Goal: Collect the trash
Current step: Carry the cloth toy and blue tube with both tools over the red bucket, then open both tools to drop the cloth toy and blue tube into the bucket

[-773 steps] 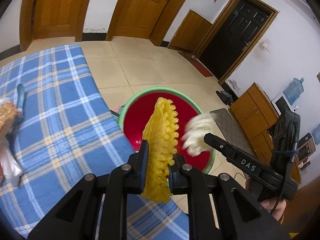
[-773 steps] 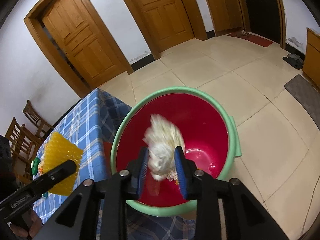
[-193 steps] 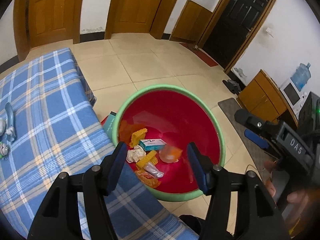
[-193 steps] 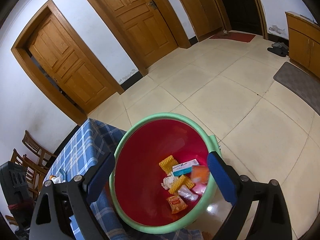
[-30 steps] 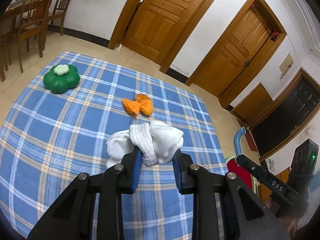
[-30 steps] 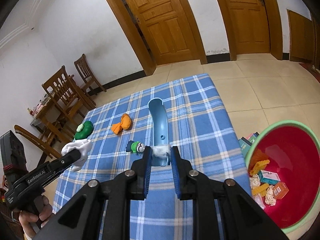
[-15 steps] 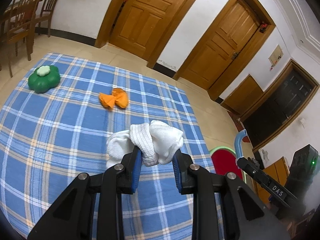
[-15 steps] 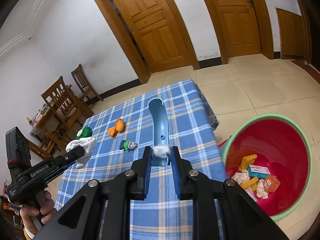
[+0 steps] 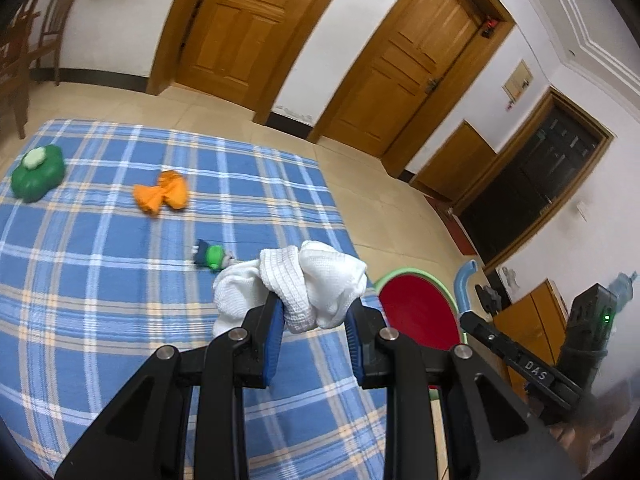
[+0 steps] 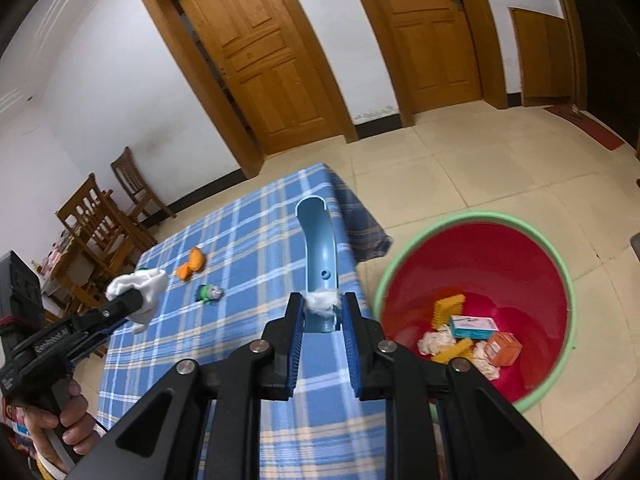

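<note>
Beside the bench (image 10: 256, 240), the red bin (image 10: 516, 264) held trash; fingers gripped a white sock (image 9: 316, 280) and a blue curved piece (image 10: 318, 256), three items remaining.

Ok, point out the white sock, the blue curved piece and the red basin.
white sock (image 9: 316, 276), left wrist view, on its ribbed cuff.
blue curved piece (image 10: 320, 248), right wrist view, on its inner channel.
red basin (image 10: 480, 264), right wrist view, on its bare inner wall.

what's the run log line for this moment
left gripper: shut on white cloth | right gripper: shut on blue curved piece | red basin: beside table
</note>
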Action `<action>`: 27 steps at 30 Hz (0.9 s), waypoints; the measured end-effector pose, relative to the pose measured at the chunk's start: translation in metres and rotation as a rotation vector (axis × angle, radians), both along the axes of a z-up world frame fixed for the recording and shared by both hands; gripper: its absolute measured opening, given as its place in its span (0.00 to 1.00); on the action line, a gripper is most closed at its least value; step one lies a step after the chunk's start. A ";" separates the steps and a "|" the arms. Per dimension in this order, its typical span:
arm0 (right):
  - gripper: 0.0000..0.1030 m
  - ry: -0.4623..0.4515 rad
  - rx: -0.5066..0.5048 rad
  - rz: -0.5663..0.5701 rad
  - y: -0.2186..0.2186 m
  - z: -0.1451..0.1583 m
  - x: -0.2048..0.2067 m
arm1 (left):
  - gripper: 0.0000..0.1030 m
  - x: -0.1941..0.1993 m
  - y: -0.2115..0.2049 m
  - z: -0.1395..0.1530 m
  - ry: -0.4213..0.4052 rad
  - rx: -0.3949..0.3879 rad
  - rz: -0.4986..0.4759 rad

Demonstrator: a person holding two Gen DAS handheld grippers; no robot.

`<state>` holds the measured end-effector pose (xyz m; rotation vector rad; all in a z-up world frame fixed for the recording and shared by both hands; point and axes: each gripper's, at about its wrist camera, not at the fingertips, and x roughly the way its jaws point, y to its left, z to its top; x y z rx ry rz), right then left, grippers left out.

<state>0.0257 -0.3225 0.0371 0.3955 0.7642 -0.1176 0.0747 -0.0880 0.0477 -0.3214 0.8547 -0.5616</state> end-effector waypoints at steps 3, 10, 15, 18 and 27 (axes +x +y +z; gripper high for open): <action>0.21 0.015 0.005 -0.035 -0.012 -0.005 -0.006 | 0.27 0.000 -0.014 0.003 -0.003 0.004 -0.039; 0.21 0.043 0.029 -0.125 -0.043 -0.017 -0.018 | 0.27 -0.002 -0.056 0.004 -0.012 0.036 -0.140; 0.21 0.062 0.052 -0.183 -0.064 -0.030 -0.025 | 0.27 -0.004 -0.085 0.000 -0.013 0.062 -0.207; 0.22 0.075 0.067 -0.218 -0.074 -0.037 -0.030 | 0.27 -0.005 -0.101 -0.003 -0.011 0.072 -0.245; 0.24 0.110 0.123 -0.306 -0.105 -0.059 -0.041 | 0.27 -0.011 -0.152 -0.020 0.000 0.116 -0.364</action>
